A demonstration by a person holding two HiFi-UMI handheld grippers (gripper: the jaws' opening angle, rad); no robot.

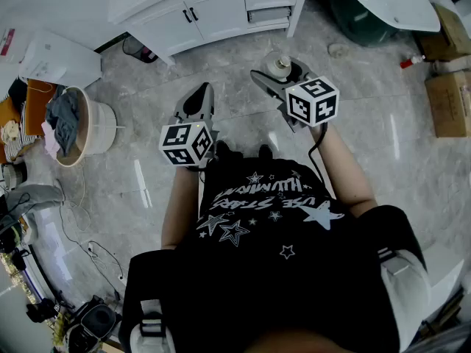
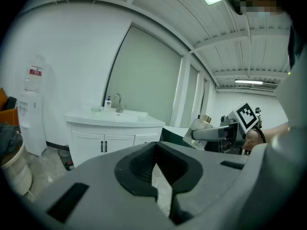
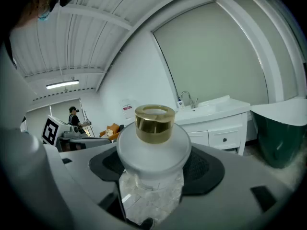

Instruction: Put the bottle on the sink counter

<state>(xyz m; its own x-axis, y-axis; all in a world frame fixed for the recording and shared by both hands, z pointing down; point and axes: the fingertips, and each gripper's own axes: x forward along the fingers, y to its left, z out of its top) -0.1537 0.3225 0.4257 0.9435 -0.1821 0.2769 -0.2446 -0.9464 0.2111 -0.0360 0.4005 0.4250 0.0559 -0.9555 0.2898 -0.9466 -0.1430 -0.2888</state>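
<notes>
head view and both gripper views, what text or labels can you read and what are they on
"USE STARS", roughly: pale print on the black shirt, warped, so unsure.
The shirt's other printed line: too warped to read.
Red label on the water dispenser: too small to read.
Label on the soap bottle: too small to read.
On the bottle: no print shows.

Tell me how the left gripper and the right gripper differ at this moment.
The left gripper has its jaws together and holds nothing; the right gripper has its jaws wide, closed on the bottle. In the head view the right gripper reaches farther forward than the left gripper. Both are grey and point toward the sink cabinet.
</notes>
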